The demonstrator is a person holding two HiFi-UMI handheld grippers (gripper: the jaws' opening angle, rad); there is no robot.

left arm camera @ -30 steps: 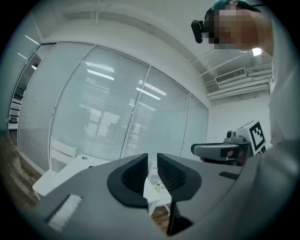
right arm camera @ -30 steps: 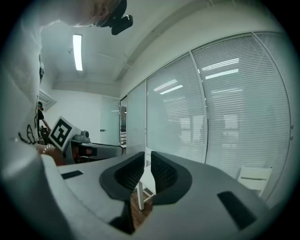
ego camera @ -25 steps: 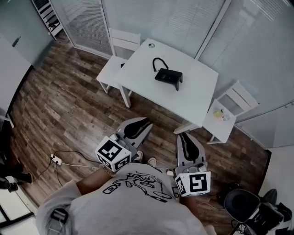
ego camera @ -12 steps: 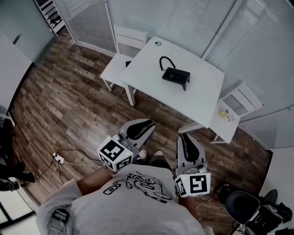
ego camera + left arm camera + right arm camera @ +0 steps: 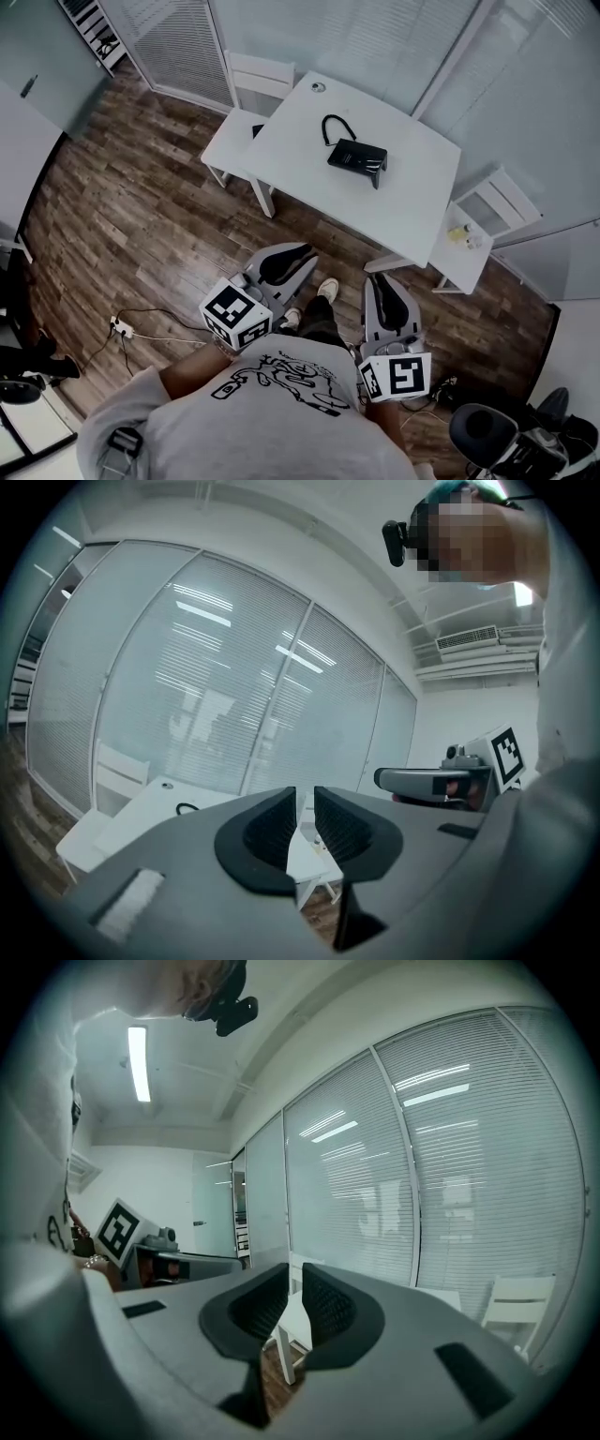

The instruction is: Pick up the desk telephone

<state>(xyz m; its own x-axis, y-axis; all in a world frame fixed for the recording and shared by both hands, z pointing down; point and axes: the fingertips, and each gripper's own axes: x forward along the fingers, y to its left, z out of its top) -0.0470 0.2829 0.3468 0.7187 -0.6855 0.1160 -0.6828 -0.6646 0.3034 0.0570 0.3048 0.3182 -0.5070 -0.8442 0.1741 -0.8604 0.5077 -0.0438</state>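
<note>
The black desk telephone (image 5: pixel 356 157) lies on the white table (image 5: pixel 403 202), its cord looped beside it (image 5: pixel 328 126). Both grippers are held level in front of the person's chest, well short of the table and over the wood floor. My left gripper (image 5: pixel 298 253) is shut with nothing between its jaws, and so is my right gripper (image 5: pixel 376 278). In the left gripper view the shut jaws (image 5: pixel 304 806) point toward the table (image 5: pixel 141 808). The right gripper view shows shut jaws (image 5: pixel 295 1283) with a table leg beyond them.
A white chair (image 5: pixel 246 94) stands at the table's left. Another white chair (image 5: pixel 473 234) at its right carries small items. A power strip with a cable (image 5: pixel 117 326) lies on the floor at the left. A black office chair (image 5: pixel 483 431) is at the bottom right. Glass walls with blinds stand behind the table.
The person has stepped toward the table, and a shoe now shows between the grippers. Both grippers moved slightly forward with the body and stayed shut.
</note>
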